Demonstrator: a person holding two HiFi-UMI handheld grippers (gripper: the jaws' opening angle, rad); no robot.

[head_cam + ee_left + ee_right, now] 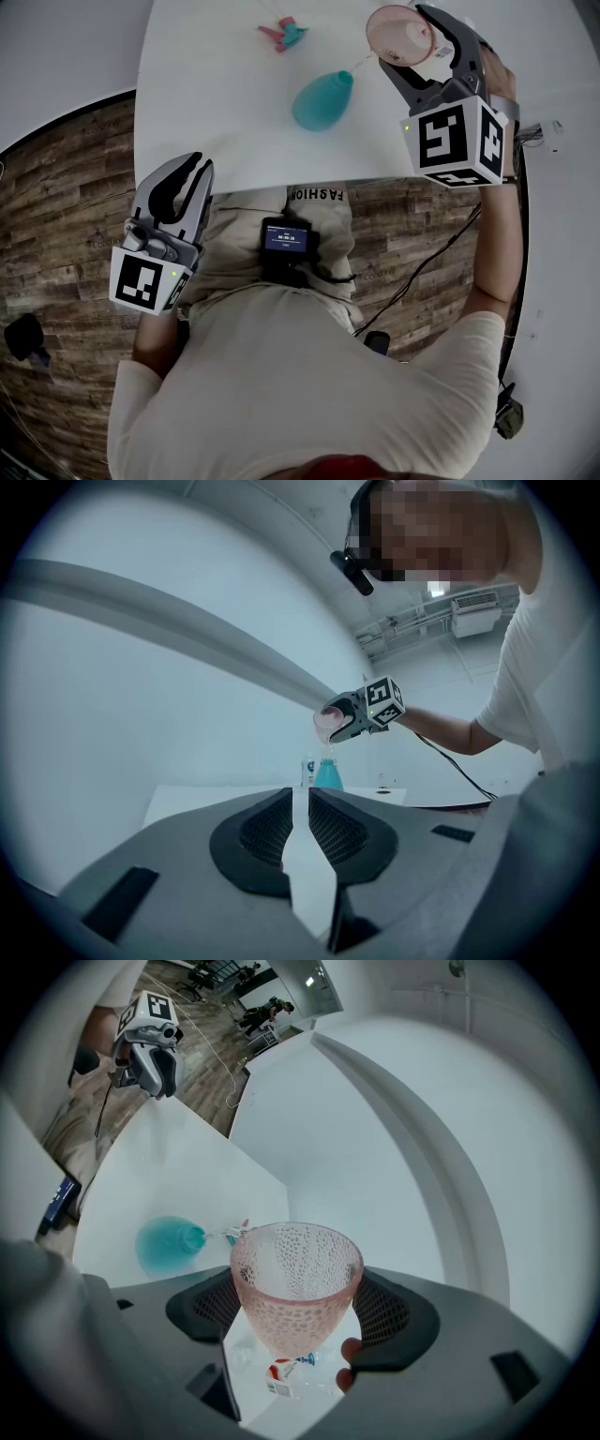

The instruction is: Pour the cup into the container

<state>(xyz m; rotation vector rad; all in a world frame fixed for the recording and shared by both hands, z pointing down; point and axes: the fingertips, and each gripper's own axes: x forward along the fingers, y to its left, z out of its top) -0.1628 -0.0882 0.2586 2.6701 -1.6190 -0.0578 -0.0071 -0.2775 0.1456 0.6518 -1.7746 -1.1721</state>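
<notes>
A pink dimpled cup [400,33] is tipped toward a teal narrow-necked container [322,100] that stands on the white table [216,112]. My right gripper [417,42] is shut on the cup, one jaw on each side [295,1302]. A thin clear stream runs from the cup's rim to the container's mouth [345,79]. The right gripper view shows the cup [296,1279] empty-looking from above, with the container [167,1244] lower left. My left gripper [190,167] hangs off the table's near edge, shut and holding nothing [302,803]. From the left gripper view the cup [327,723] hovers above the container [328,774].
A small pink and teal object [282,35] lies at the back of the table. A small red and white item [284,1373] lies below the cup. Wood floor [56,216] surrounds the table, and a black cable [422,267] trails on the right.
</notes>
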